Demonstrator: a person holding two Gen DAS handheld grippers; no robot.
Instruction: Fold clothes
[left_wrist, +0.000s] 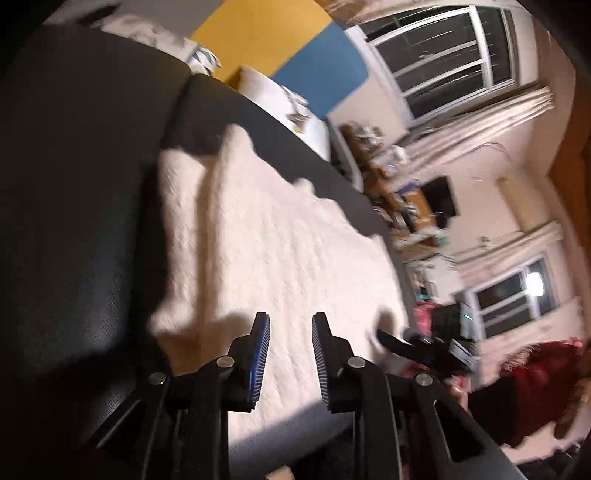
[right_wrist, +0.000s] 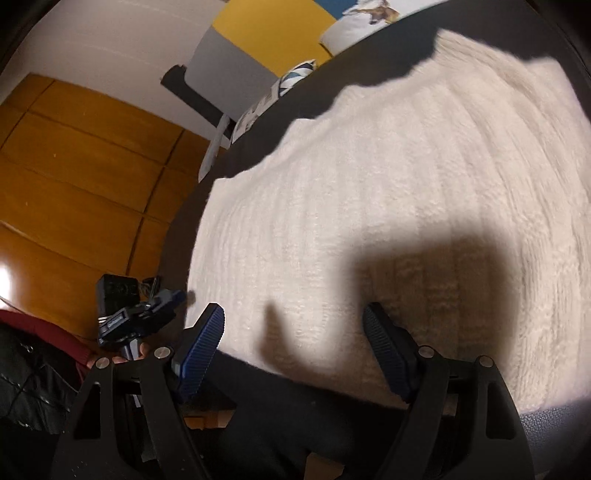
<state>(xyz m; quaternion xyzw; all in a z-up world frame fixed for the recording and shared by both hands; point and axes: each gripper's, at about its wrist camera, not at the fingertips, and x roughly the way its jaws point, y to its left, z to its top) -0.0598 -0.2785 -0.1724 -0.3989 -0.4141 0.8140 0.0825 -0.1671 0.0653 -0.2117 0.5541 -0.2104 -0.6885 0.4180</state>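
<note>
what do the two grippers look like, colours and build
Both look alike. The left gripper has two black fingers faced with ribbed blue pads, carried on black angular linkage arms with round silver pivot pins. The right gripper has the same black frame, triangular cut-outs, silver pins and ribbed blue pads. No cables or markings are visible on either; a red sleeve shows behind.

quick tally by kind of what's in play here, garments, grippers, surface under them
cream knit garment: 1, spread flat
hand-held gripper: 2, left and right, both open, neither holding the garment
black padded surface under the garment: 1
total: 4
</note>
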